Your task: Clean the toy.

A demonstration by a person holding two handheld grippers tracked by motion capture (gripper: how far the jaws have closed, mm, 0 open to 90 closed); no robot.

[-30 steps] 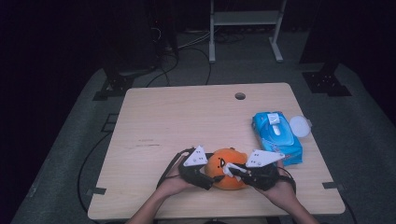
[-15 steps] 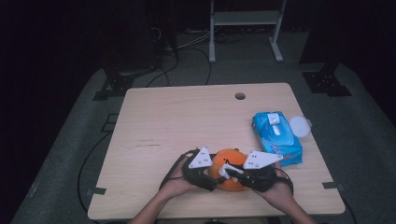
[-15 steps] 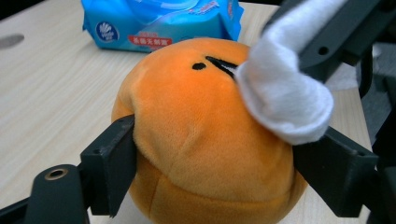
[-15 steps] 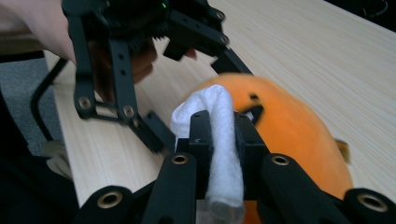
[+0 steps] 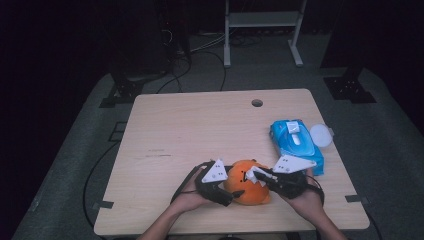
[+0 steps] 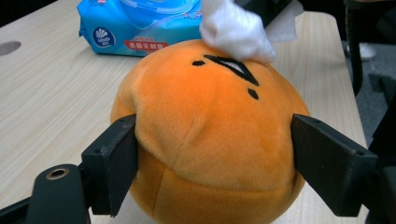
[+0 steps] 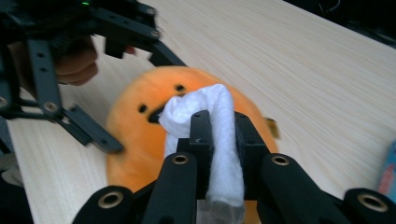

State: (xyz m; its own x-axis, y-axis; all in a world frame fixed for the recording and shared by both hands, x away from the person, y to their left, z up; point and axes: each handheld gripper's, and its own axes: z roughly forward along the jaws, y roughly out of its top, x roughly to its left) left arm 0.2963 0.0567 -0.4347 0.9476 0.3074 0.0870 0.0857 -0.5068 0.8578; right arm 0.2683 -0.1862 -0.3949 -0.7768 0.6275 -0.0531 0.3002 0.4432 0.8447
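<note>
A round orange plush toy (image 5: pixel 248 187) with a stitched face rests on the table (image 5: pixel 200 125) near its front edge. My left gripper (image 5: pixel 231 195) comes at it from the left. In the left gripper view both black jaws press into the sides of the plush (image 6: pixel 210 126), and they have just been closing on it. My right gripper (image 5: pixel 260 176) reaches in from the right, shut on a folded white wipe (image 7: pixel 205 102). The wipe (image 6: pixel 236 30) lies against the face on top of the plush (image 7: pixel 135 140).
A blue pack of wet wipes (image 5: pixel 295 142) lies at the table's right side, with a round white lid (image 5: pixel 320 135) beside it at the edge. A cable hole (image 5: pixel 257 103) sits near the far edge. Dark floor and stands surround the table.
The left gripper has edged slightly right against the plush and its jaws have drawn in on it. The right gripper and the wipe have stayed on top of the plush.
</note>
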